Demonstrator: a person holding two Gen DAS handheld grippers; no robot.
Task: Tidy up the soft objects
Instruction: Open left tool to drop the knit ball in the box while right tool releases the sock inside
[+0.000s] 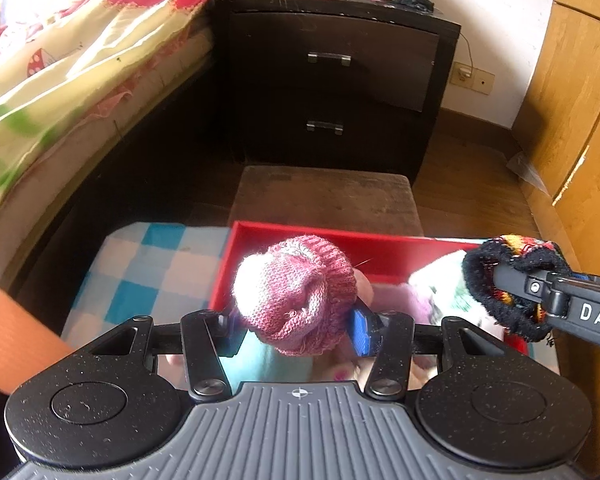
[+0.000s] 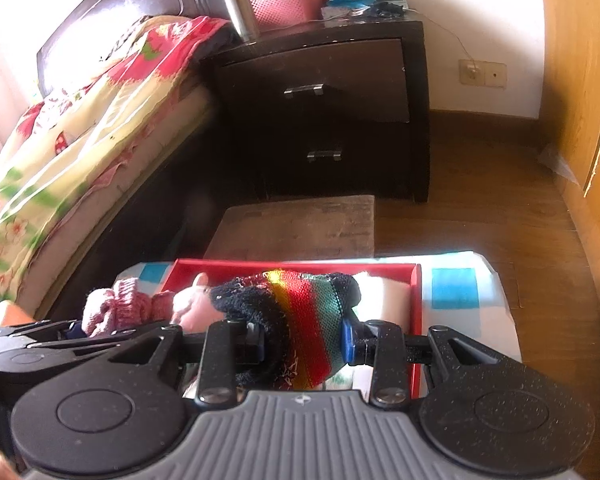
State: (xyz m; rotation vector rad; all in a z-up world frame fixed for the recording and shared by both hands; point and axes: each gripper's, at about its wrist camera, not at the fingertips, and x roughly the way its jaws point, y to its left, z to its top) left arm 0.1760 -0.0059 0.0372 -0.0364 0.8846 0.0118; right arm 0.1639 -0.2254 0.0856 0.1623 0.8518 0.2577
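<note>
My left gripper (image 1: 296, 330) is shut on a pink knitted hat (image 1: 296, 292), held above a red tray (image 1: 340, 240). In the right wrist view my right gripper (image 2: 304, 344) is shut on a black knitted piece with rainbow stripes (image 2: 300, 308), also over the red tray (image 2: 416, 292). That striped piece (image 1: 512, 280) shows at the right of the left wrist view, and the pink hat (image 2: 116, 304) at the left of the right wrist view. Soft toys lie in the tray: a pink plush (image 2: 194, 300) and a white one (image 1: 440, 280). The tray rests on a blue-and-white checked cloth (image 1: 148, 264).
A brown padded stool (image 1: 324, 196) stands just beyond the tray. Behind it is a dark nightstand (image 1: 332, 80) with two drawers. A bed with a flowered cover (image 1: 60, 72) runs along the left. A wooden wardrobe (image 1: 580, 120) lines the right, with wood floor (image 2: 480, 200) between.
</note>
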